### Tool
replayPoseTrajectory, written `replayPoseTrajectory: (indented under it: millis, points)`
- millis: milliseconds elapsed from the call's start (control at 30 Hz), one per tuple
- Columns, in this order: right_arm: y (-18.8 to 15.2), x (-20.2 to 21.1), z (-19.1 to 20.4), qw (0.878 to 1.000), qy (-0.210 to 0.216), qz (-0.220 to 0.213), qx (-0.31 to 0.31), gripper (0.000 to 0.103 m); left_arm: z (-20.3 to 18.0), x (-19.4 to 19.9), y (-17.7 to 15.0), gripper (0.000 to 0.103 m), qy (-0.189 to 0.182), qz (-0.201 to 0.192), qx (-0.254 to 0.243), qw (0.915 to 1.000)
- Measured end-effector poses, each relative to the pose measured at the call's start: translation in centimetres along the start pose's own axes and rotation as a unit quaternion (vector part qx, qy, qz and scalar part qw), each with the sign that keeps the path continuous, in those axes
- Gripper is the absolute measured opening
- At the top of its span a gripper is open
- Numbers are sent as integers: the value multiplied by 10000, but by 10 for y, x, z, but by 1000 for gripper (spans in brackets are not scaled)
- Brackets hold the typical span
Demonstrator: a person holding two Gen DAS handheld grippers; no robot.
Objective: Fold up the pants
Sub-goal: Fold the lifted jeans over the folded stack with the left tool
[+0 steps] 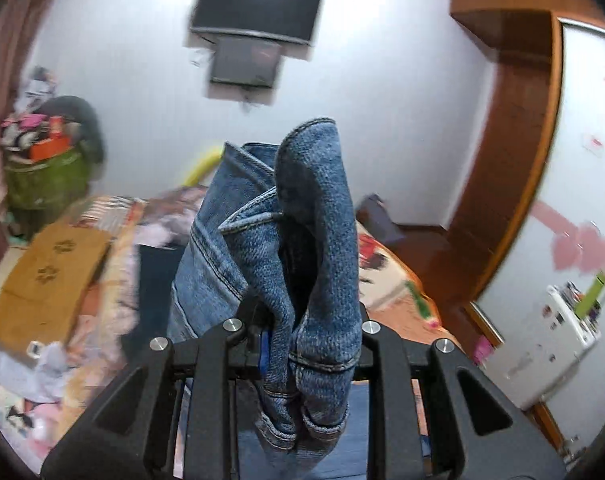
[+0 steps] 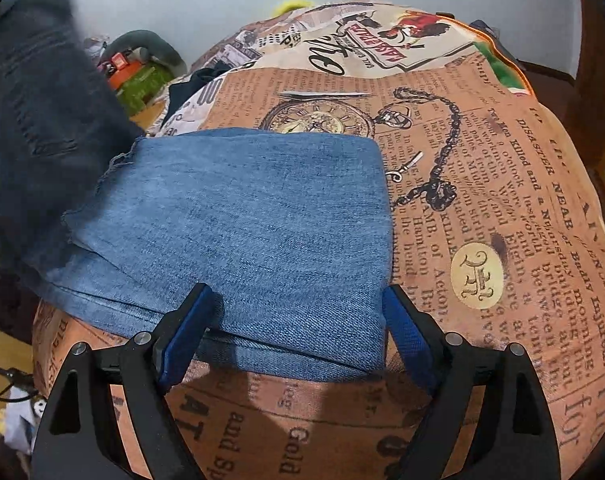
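left gripper (image 1: 302, 336): clamped on bunched jeans (image 1: 302, 240) (raised) | right gripper (image 2: 298, 332): wide open, fingers straddling folded denim on bedspread (image 2: 502, 200)

Folded pants (image 2: 238, 232) on bedspread (image 2: 482, 208), possibly a basket (image 2: 142, 80) behind, left

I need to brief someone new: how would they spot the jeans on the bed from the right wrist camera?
Look at the bedspread printed like old orange newspaper, with a pocket watch and chain drawn on it. The jeans lie folded flat on it, just below that watch, straight ahead of the open right gripper. They are the only plain blue denim patch on the busy print, frayed at the left edge.
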State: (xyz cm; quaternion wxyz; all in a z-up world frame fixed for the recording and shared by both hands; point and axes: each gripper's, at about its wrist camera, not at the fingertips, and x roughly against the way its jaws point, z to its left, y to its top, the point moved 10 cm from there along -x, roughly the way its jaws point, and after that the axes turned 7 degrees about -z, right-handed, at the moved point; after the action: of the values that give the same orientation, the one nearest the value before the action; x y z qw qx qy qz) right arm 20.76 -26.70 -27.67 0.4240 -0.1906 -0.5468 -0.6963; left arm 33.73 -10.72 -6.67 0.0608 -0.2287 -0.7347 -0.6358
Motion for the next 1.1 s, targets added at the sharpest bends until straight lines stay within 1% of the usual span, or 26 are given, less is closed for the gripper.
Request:
replayPoseTrajectory:
  millis: [100, 167, 267, 333, 433, 500, 600, 633, 667, 700, 733, 767, 800, 867, 967, 1067, 1100]
  points:
    - [-2, 1, -3, 10000, 85, -36, 10, 85, -40, -36, -19, 22, -246, 425, -168, 9987]
    - [-5, 5, -3, 9999, 146, -42, 9, 85, -59, -56, -37, 22, -378, 718, -238, 9964]
    - [-10, 9, -4, 9997, 241, -12, -41, 85, -86, -81, -73, 22, -709, 1340, -203, 9882]
    - [-13, 12, -4, 9995, 308, -13, -86, 85, -94, -85, -99, 22, -797, 1638, -282, 9829]
    - [-16, 17, -2, 9996, 291, -30, -23, 85, -112, -90, -130, 22, -899, 2094, -606, 9718]
    - [-18, 20, -1, 9995, 313, -43, -20, 84, -125, -90, -149, 22, -885, 2379, -958, 9625]
    - [-21, 26, 0, 9993, 351, -51, -82, 84, -141, -87, -164, 24, -769, 2571, -1543, 9509]
    - [-21, 28, 0, 9993, 366, -51, -114, 84, -142, -86, -167, 26, -741, 2592, -1659, 9486]
    - [-22, 30, -1, 9992, 375, -53, -142, 84, -142, -81, -173, 36, -750, 2607, -1685, 9476]
    - [-23, 32, -2, 9991, 378, -59, -171, 84, -145, -76, -174, 46, -878, 2644, -1533, 9481]
    - [-23, 34, -2, 9991, 375, -64, -212, 84, -145, -73, -173, 72, -1037, 2621, -1344, 9500]
    - [-24, 36, -3, 9990, 373, -64, -232, 84, -148, -65, -164, 88, -1286, 2498, -1027, 9542]
    - [-24, 36, -4, 9990, 367, -63, -251, 84, -151, -59, -155, 91, -1402, 2338, -870, 9582]
    - [-25, 38, -6, 9990, 348, -56, -279, 84, -150, -49, -136, 96, -1427, 2017, -821, 9655]
    - [-25, 37, -6, 9990, 341, -27, -302, 84, -133, -48, -111, 99, -1110, 1763, -878, 9741]
    - [-26, 37, -3, 9988, 376, -6, -319, 84, -97, -62, -97, 99, -718, 1714, -793, 9794]
    - [-26, 37, -1, 9987, 393, 1, -320, 84, -78, -72, -96, 99, -570, 1741, -750, 9802]
